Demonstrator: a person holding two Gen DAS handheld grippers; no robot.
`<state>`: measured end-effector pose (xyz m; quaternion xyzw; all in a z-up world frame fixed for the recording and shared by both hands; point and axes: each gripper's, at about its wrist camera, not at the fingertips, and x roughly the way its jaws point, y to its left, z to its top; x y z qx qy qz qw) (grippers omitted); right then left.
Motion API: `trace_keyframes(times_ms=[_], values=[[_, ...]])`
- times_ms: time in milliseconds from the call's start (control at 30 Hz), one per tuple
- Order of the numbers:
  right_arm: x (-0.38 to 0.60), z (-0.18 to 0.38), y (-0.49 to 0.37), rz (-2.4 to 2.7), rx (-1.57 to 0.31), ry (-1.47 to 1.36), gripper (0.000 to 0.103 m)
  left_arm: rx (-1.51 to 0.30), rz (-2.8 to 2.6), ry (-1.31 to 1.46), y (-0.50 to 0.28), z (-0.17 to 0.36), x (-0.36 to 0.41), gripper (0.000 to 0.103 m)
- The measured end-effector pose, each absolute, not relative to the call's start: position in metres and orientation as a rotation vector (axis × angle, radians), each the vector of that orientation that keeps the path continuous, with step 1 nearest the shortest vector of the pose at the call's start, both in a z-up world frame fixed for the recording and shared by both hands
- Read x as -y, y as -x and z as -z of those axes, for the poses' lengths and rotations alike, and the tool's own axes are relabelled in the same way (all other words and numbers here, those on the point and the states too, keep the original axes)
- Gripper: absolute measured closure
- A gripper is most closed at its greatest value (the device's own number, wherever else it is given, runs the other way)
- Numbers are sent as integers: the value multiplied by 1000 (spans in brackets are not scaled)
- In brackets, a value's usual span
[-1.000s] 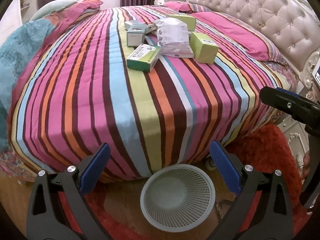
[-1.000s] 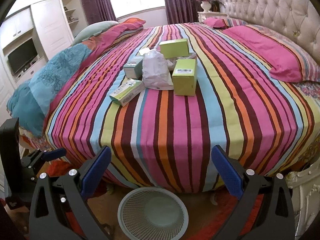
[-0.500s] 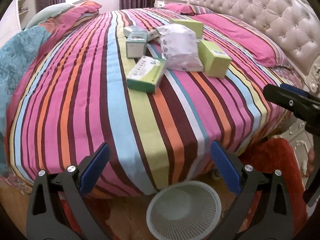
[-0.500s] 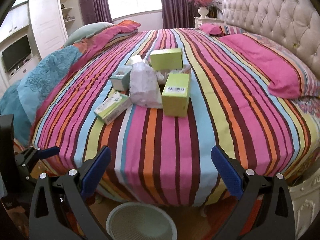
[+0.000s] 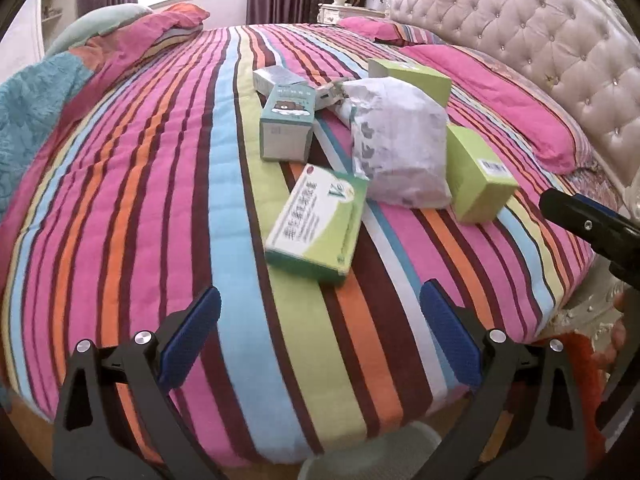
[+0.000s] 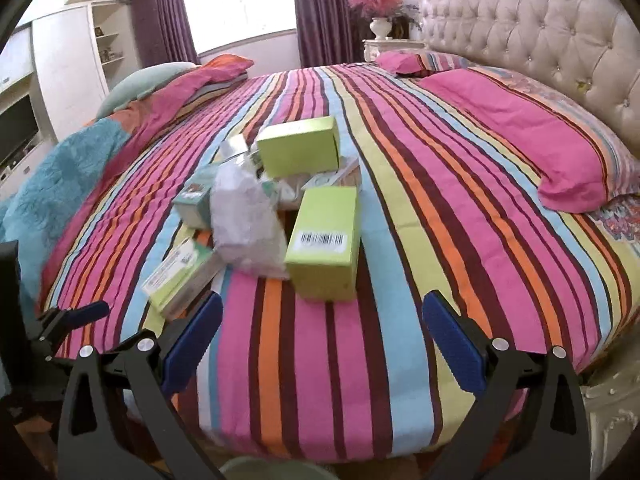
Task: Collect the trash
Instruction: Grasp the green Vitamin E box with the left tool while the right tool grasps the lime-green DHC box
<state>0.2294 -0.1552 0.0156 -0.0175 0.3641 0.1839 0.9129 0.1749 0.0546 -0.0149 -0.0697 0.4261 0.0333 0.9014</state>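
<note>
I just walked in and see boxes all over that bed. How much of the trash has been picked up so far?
Nothing looks collected yet. The lime green boxes, the flat green-and-white box, the crumpled white bag and the teal box all lie on the striped bed. Nothing is in hand: the left claw and right claw are open and empty. The whole pile is left; only the rim of the bin shows.
</note>
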Motion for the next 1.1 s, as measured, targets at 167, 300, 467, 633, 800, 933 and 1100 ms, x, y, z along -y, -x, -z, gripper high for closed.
trace_keyframes(times_ms=[167, 300, 467, 633, 800, 933, 1100], values=[[141, -18, -249, -411, -749, 64, 8, -896, -74, 136, -201, 21, -61, 6], [133, -13, -261, -390, -768, 99, 8, -908, -65, 118, -216, 24, -61, 6], [133, -5, -277, -365, -807, 83, 8, -919, -62, 108, -233, 28, -62, 6], [129, 5, -287, -354, -843, 109, 8, -939, -63, 113, -245, 36, -64, 6], [133, 15, -301, -331, -879, 98, 18, -978, -79, 43, -258, 45, -59, 6], [135, 27, -315, -330, -928, 95, 24, -987, -80, -19, -265, 50, -55, 9], [141, 32, -316, -381, -974, 46, 56, -981, -45, -31, -266, 45, -51, 45]])
